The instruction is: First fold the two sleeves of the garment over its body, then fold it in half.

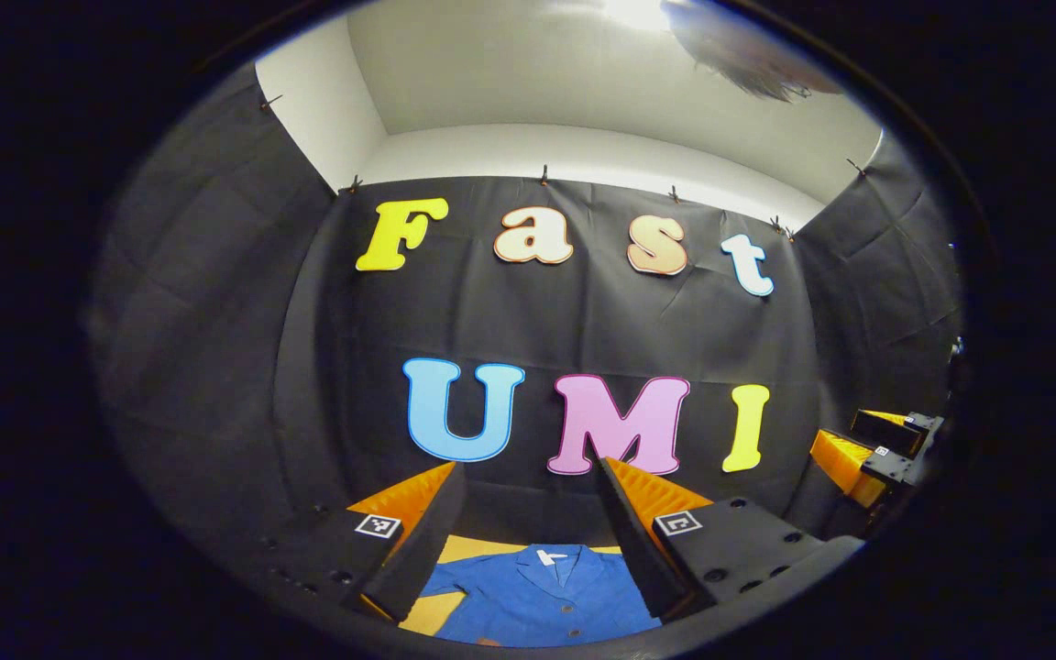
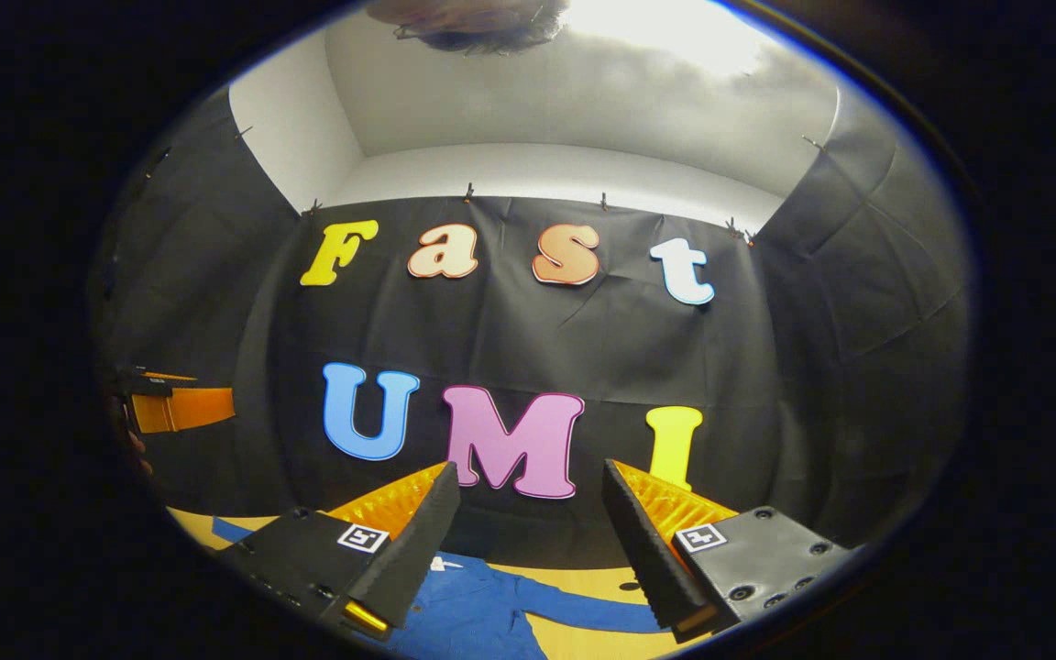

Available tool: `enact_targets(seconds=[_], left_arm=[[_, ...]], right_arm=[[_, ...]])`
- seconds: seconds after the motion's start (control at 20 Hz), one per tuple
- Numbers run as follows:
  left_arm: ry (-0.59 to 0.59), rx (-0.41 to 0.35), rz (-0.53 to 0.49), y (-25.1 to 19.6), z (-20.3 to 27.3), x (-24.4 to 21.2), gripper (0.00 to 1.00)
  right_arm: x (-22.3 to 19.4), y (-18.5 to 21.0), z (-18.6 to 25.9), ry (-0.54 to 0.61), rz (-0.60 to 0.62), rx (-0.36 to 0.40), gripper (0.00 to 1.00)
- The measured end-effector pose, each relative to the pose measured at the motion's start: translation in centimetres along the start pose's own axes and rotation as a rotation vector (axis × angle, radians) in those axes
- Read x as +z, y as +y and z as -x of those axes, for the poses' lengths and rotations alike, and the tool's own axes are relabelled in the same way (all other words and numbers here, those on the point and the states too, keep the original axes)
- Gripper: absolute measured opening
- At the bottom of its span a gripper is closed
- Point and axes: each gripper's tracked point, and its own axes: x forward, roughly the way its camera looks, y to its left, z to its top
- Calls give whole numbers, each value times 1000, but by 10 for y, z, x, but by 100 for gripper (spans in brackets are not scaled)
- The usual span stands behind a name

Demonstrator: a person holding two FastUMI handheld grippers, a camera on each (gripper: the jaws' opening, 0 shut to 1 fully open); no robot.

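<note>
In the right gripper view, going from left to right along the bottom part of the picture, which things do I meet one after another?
The left gripper at the far left edge → the right gripper's own left finger → the blue shirt's collar → its sleeve spread on the yellow table → the right gripper's own right finger.

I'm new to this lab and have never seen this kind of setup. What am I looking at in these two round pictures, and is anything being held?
There is no robot here: a person holds a two-finger gripper in each hand, and a fisheye camera rides on each one, looking forward along its fingers. In the left gripper view, the left gripper stands open at the bottom; the right gripper shows farther off at the right edge. The right gripper view looks along the right gripper's own open fingers. Below both lies a blue garment with a collar and buttons, on a yellow surface; one sleeve stretches out sideways, not yet folded. Neither gripper holds anything. Both hover above the garment.
</note>
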Motion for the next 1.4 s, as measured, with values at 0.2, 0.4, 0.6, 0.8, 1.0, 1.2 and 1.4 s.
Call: enact_targets(seconds=[0.2,0.4,0.6,0.8,1.0,1.2,1.4], left_arm=[[11,2,-25,45,8,0,82],[28,-40,-34,76,21,-6,83],[5,-99,-6,81,24,-9,82],[-24,-158,-19,59,11,-8,83],[-7,-173,-16,34,-18,-17,83],[38,-165,-7,19,-42,-35,83],[85,-152,-71,7,-58,-54,83]], right_arm=[[7,44,7,21,32,-26,95],[7,86,17,67,20,-59,98],[14,106,29,74,50,-65,96],[-9,98,14,109,41,-85,98],[-40,67,-10,151,43,-111,96],[-78,56,-35,217,11,-106,98],[-130,23,-56,315,-104,-169,96]])
